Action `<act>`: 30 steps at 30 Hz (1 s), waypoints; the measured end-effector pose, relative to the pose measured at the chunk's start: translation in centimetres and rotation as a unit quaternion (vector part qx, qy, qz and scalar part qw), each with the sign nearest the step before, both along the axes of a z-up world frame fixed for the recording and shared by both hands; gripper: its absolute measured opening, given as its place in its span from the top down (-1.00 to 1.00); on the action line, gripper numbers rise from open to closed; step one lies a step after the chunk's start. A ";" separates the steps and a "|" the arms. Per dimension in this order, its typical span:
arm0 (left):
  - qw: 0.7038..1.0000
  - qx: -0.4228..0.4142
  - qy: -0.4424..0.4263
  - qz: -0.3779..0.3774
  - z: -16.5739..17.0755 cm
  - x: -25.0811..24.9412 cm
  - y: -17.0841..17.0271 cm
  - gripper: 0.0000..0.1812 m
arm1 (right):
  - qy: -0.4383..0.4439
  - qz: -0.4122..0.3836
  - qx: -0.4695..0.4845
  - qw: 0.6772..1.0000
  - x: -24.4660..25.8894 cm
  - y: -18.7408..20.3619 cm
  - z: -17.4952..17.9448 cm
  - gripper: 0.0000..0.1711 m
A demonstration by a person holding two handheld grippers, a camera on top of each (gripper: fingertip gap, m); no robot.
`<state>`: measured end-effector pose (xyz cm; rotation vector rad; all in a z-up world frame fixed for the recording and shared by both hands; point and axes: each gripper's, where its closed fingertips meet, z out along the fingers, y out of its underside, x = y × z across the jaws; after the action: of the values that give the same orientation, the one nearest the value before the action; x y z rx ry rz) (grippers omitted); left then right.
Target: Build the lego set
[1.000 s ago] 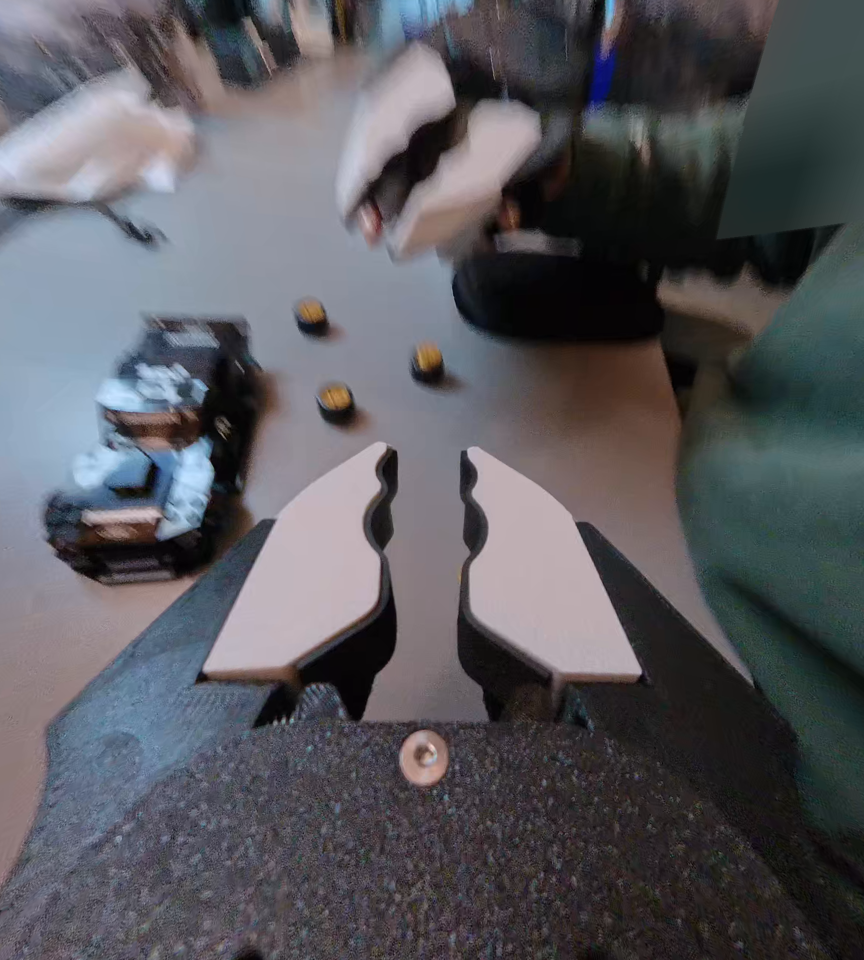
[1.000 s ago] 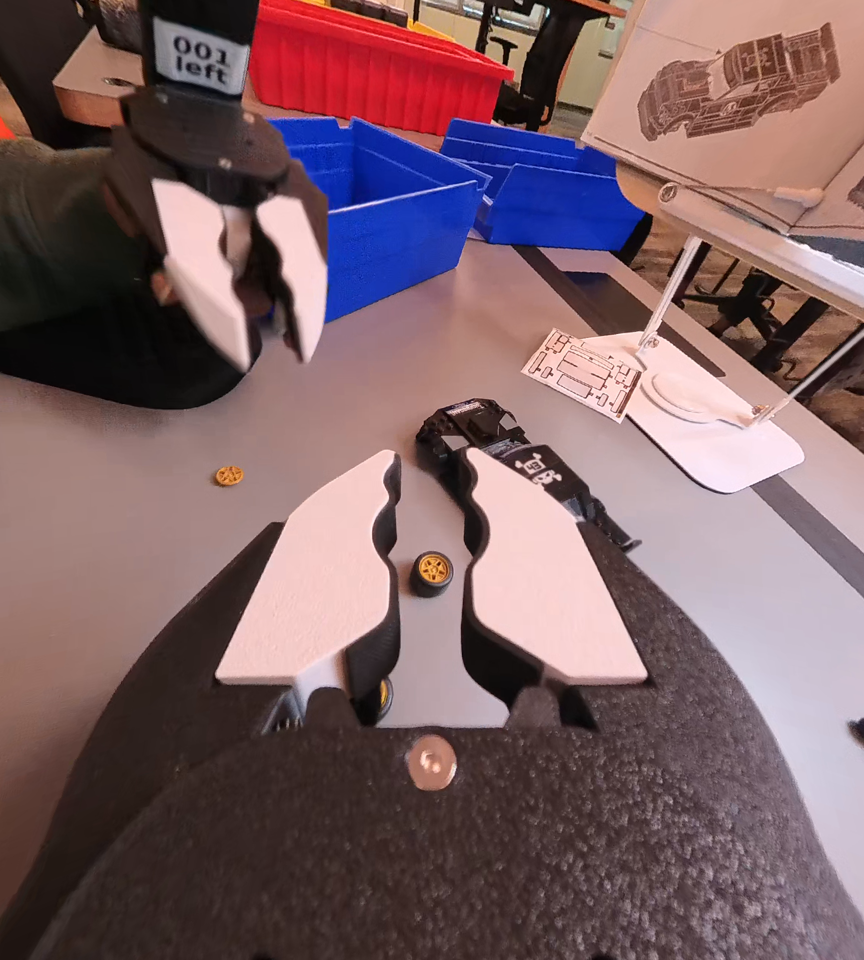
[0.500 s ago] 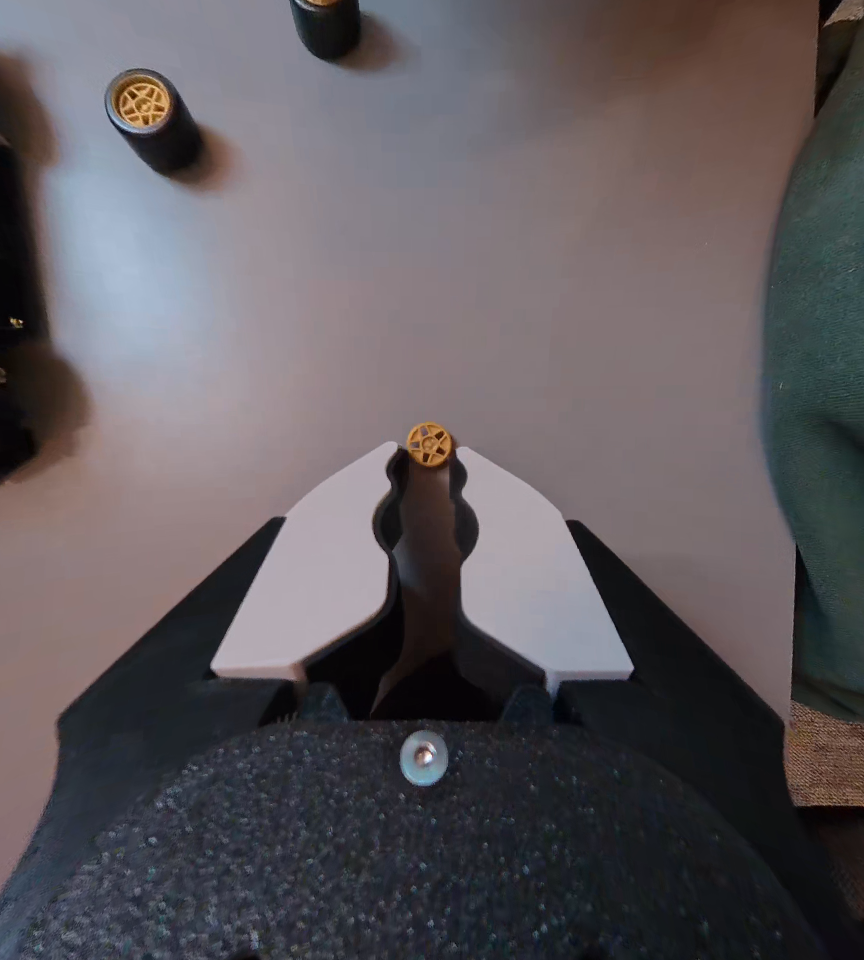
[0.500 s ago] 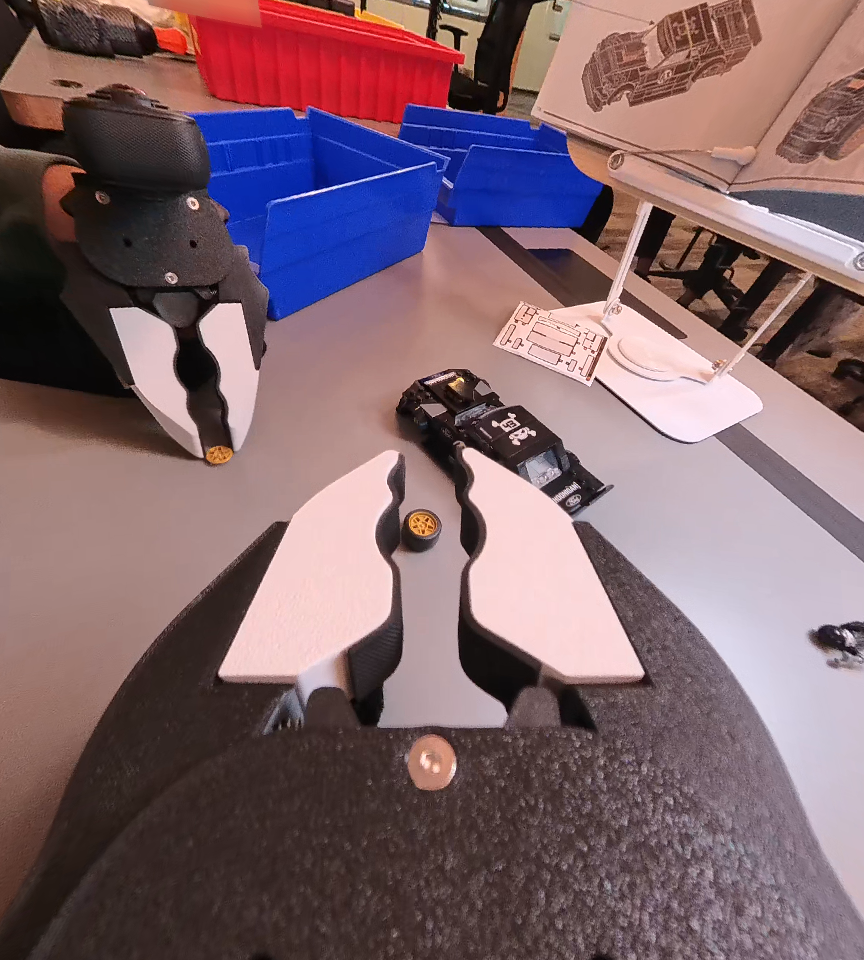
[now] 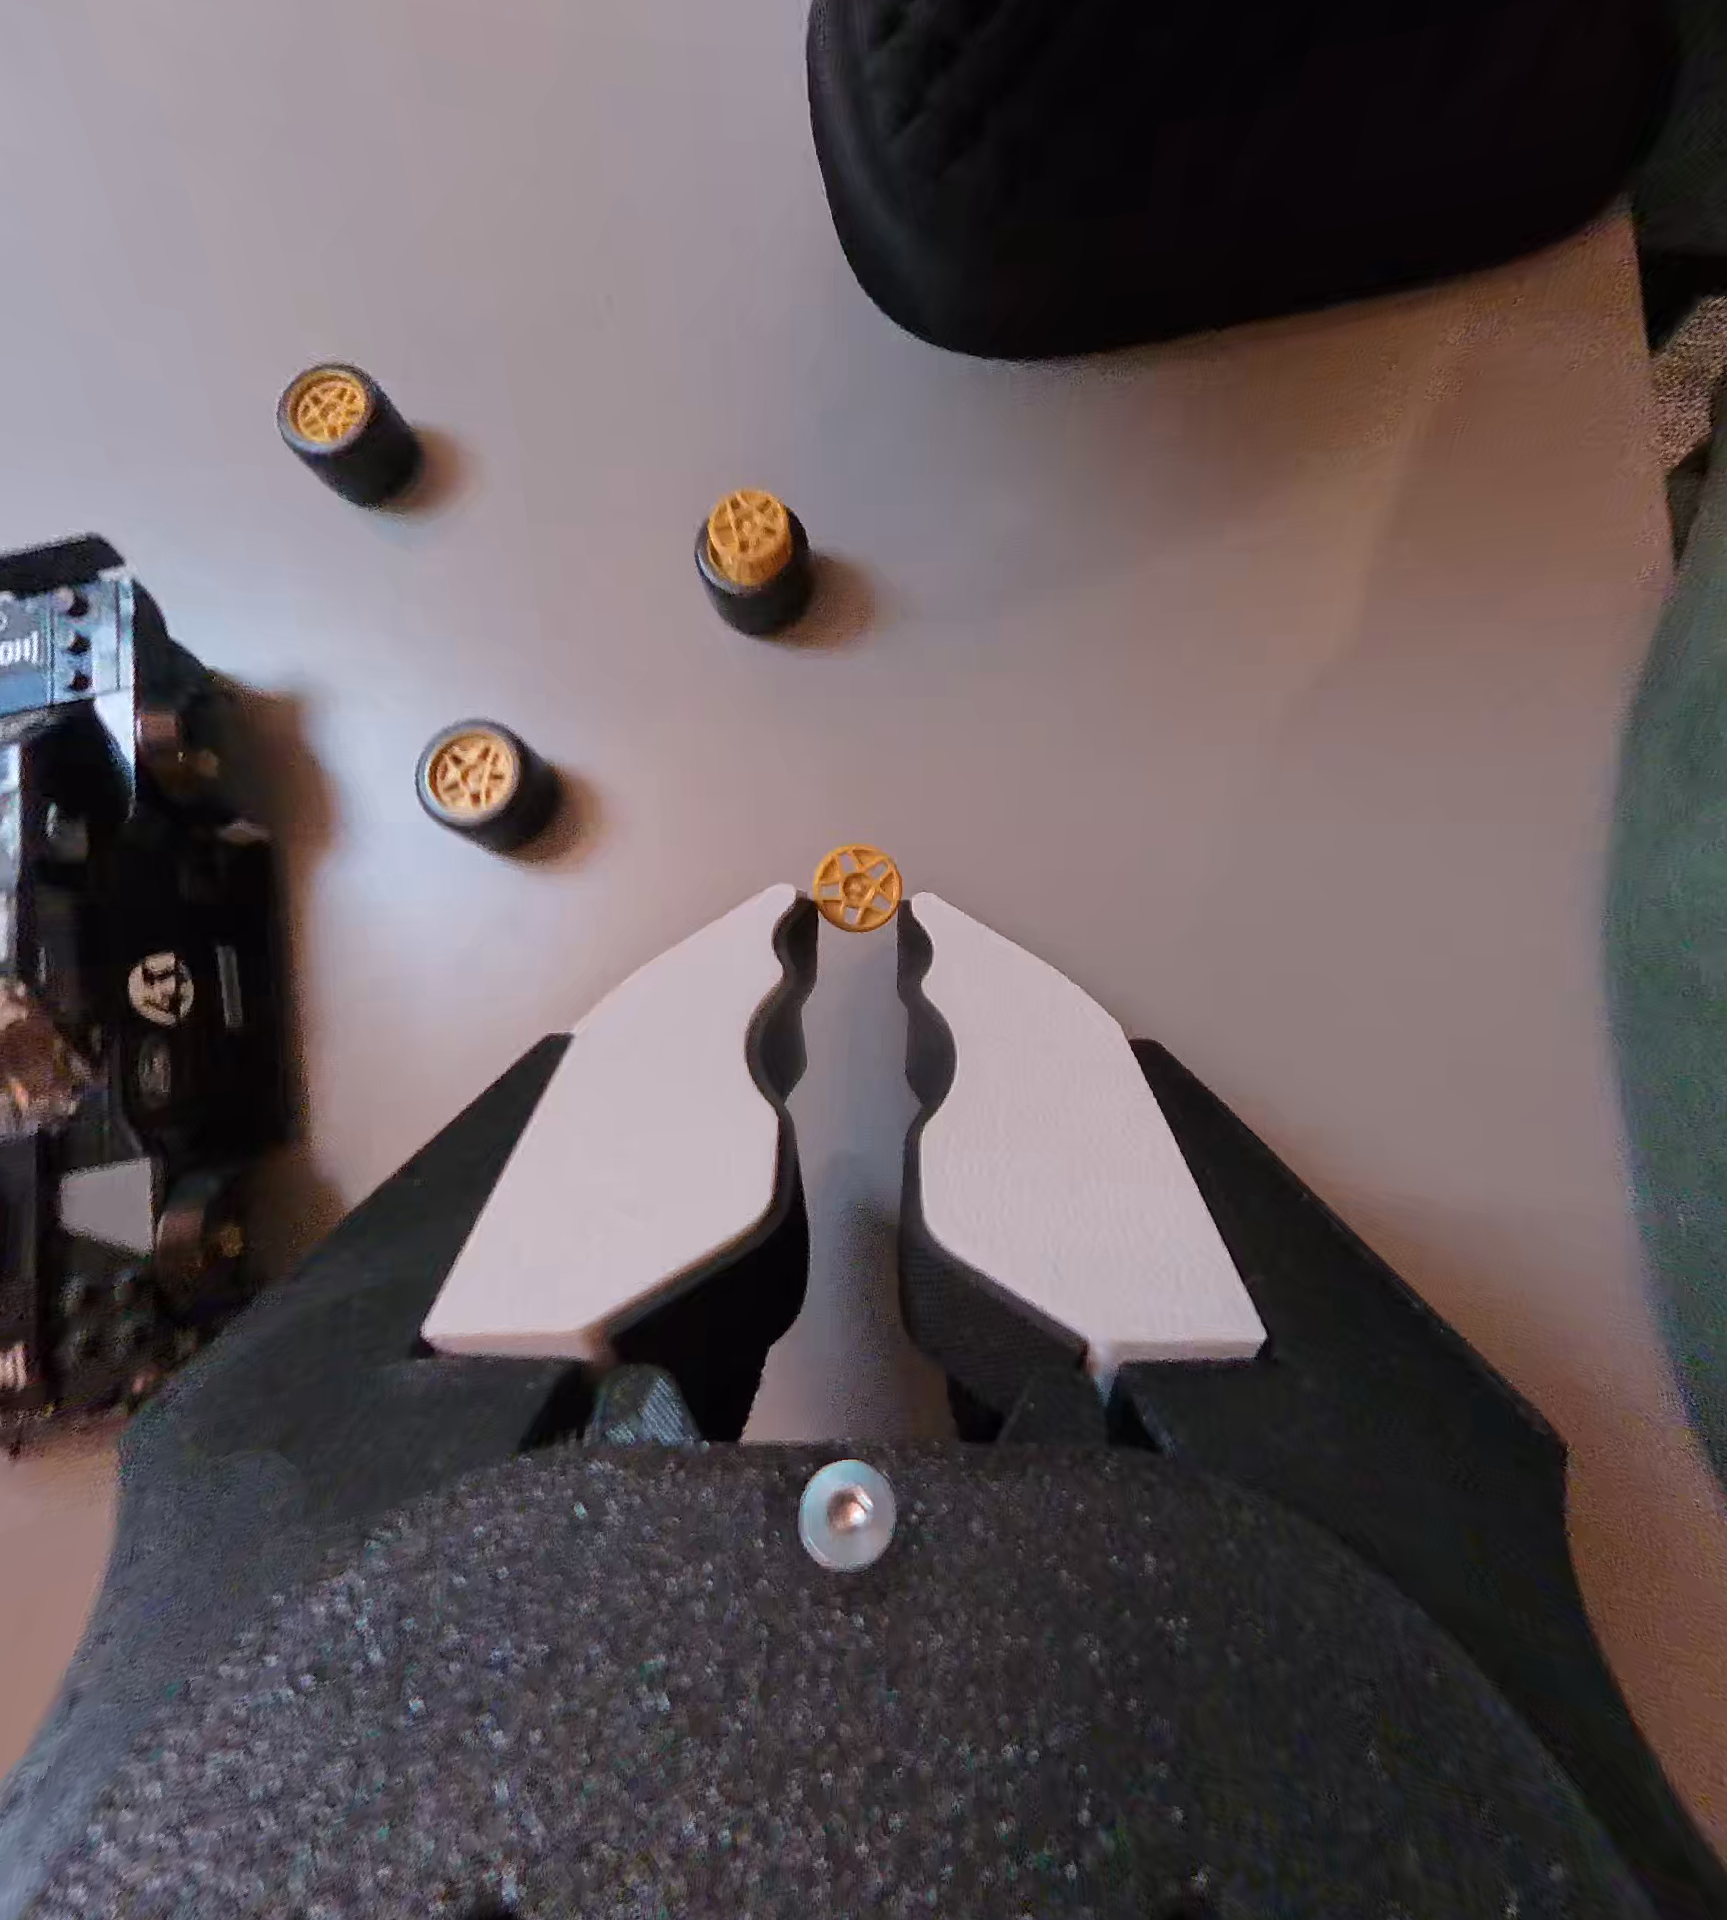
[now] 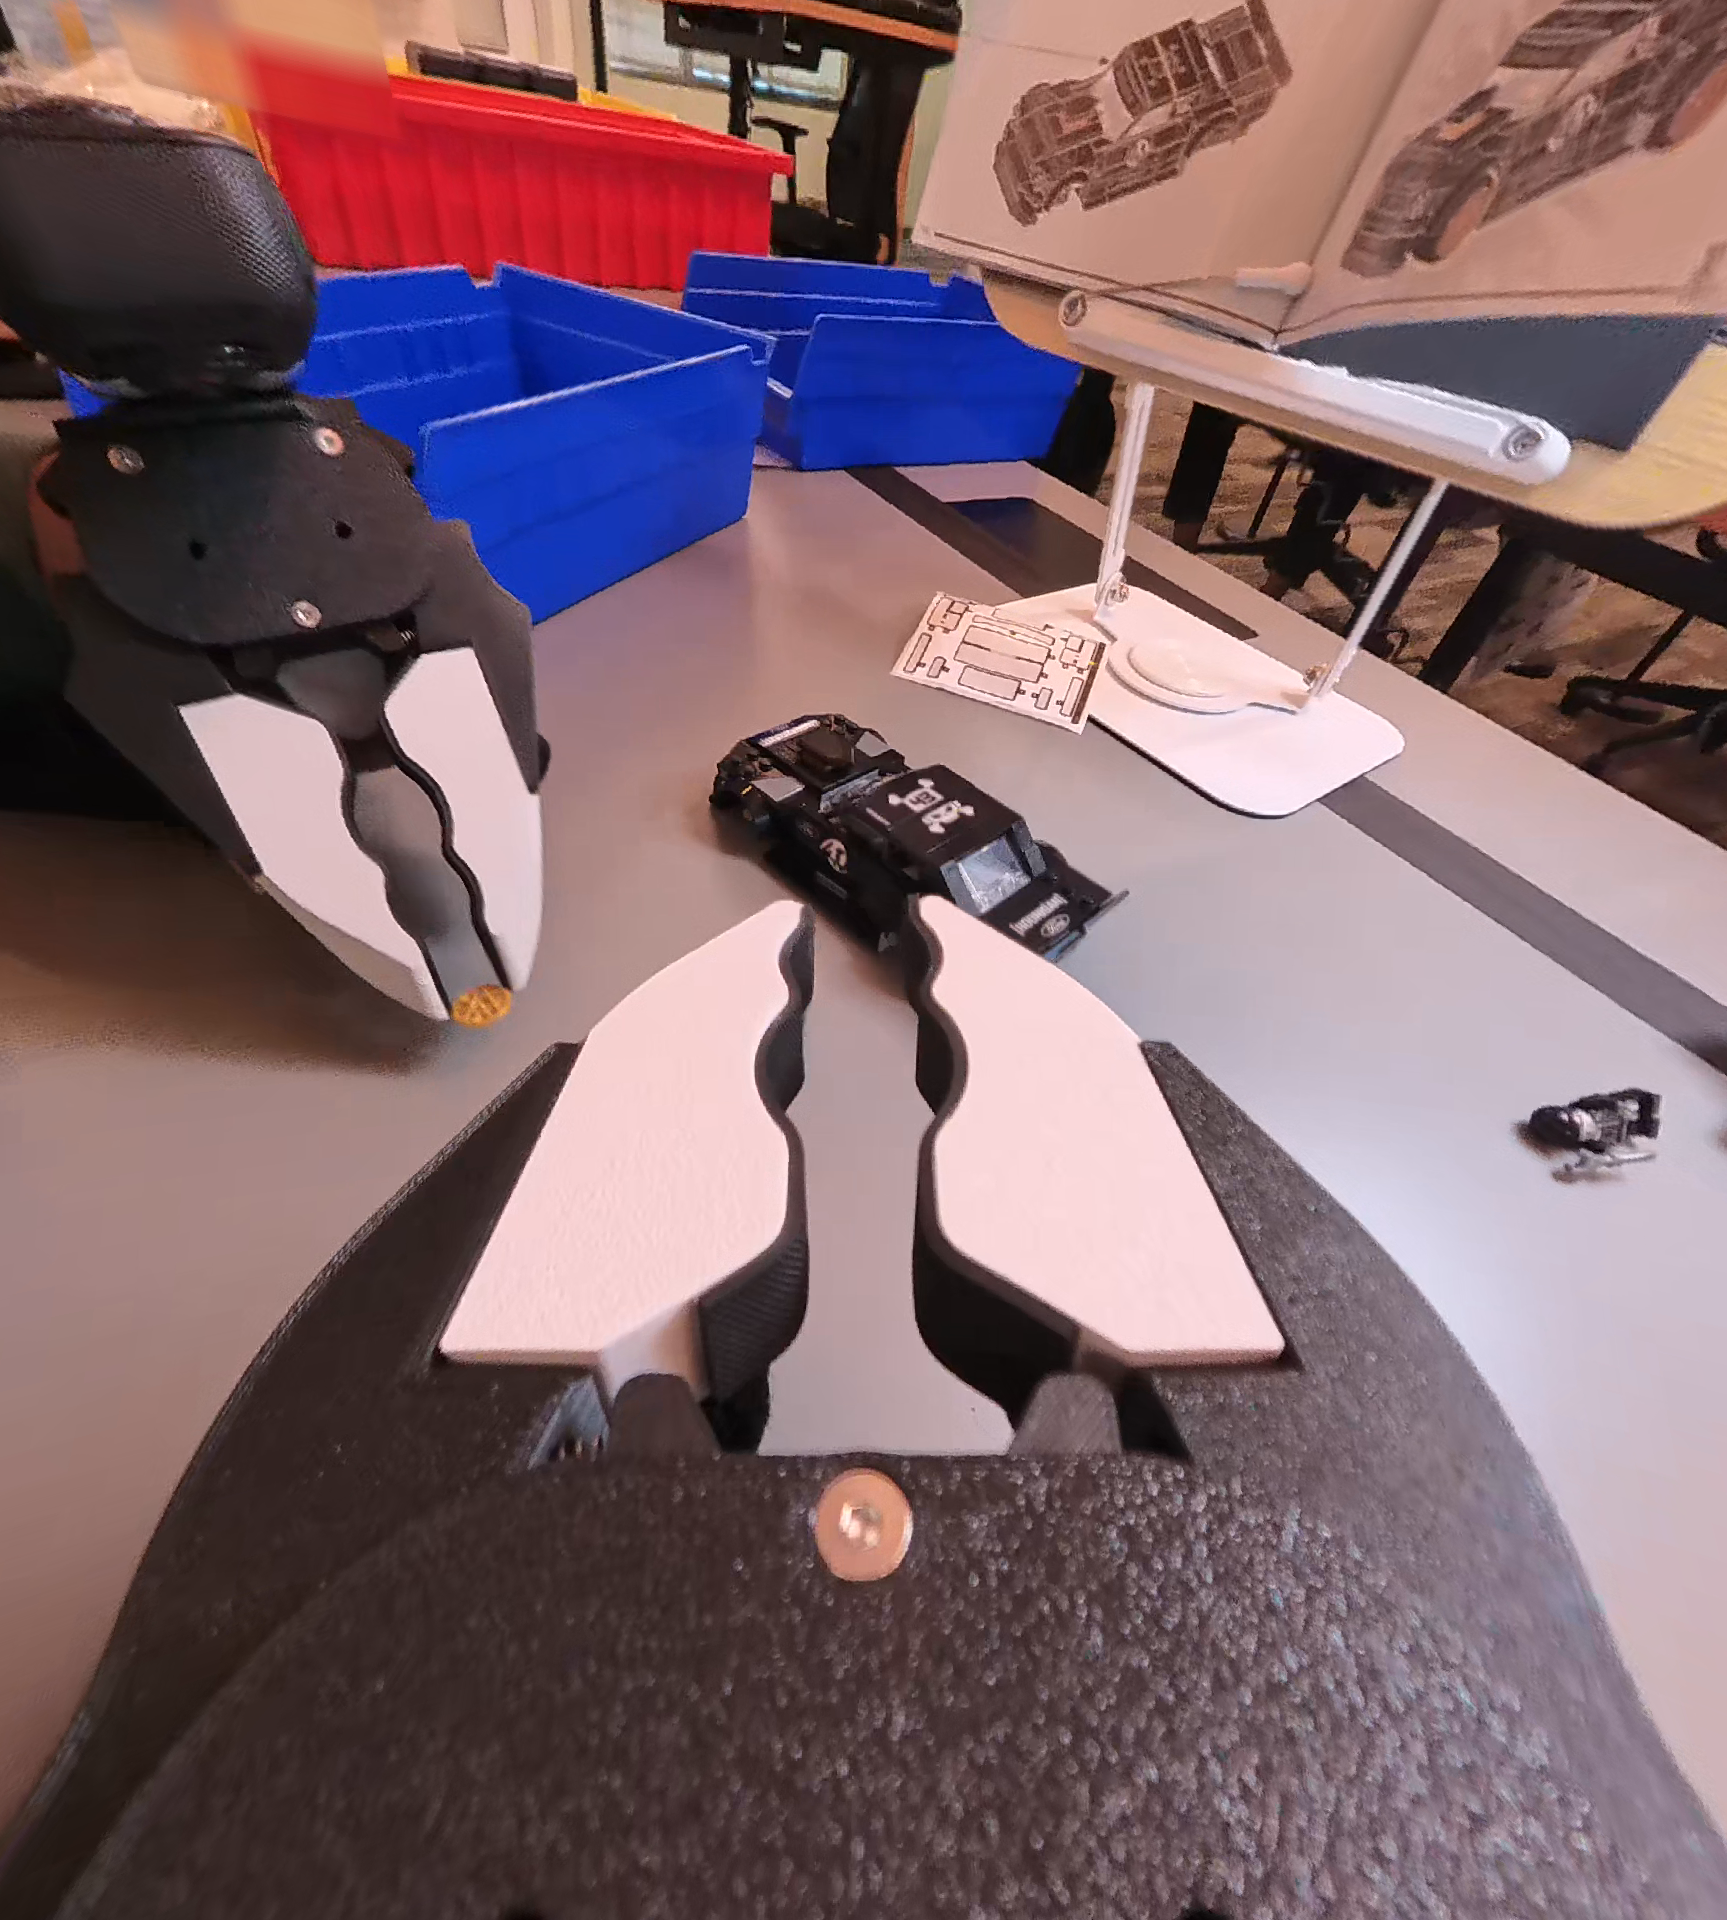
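The left gripper [image 5: 857, 902] pinches a small gold wheel rim [image 5: 857, 887] at its very fingertips, above the grey tabletop [image 5: 1202, 727]. Beyond it three black tyres with gold rims stand apart from one another; the nearest tyre [image 5: 485, 784] is just beside the black lego car [image 5: 38, 987], which the frame's left edge cuts off. The right gripper [image 6: 861, 914] is spread and holds nothing, with the car's body [image 6: 900, 831] just past its tips. Whether the rim touches the tabletop cannot be told.
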<state>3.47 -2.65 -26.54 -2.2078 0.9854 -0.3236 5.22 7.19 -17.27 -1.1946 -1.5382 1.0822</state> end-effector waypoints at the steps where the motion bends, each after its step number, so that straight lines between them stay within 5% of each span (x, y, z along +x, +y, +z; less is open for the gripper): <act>1: 1.000 -0.002 -0.002 0.000 -0.2 0.4 0.5 0.84 | 0.001 -0.001 -0.003 1.000 0.1 0.2 -0.2 0.81; 10: 0.999 -0.019 -0.030 -0.004 -1.5 2.6 2.2 0.65 | 0.011 -0.016 -0.010 1.000 1.3 2.2 -0.6 0.82; 20: 0.966 0.127 -0.165 0.151 5.4 1.9 3.9 0.43 | 0.039 -0.050 -0.019 0.998 2.9 2.1 1.3 0.82; 30: 0.877 0.274 -0.179 0.351 9.0 2.1 -4.2 0.44 | 0.046 -0.158 -0.012 0.986 13.4 -3.9 2.5 0.76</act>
<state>5.58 -6.87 -17.51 -1.7331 0.0152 -0.0834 18.65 3.29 -14.77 -1.3325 -1.2183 0.9319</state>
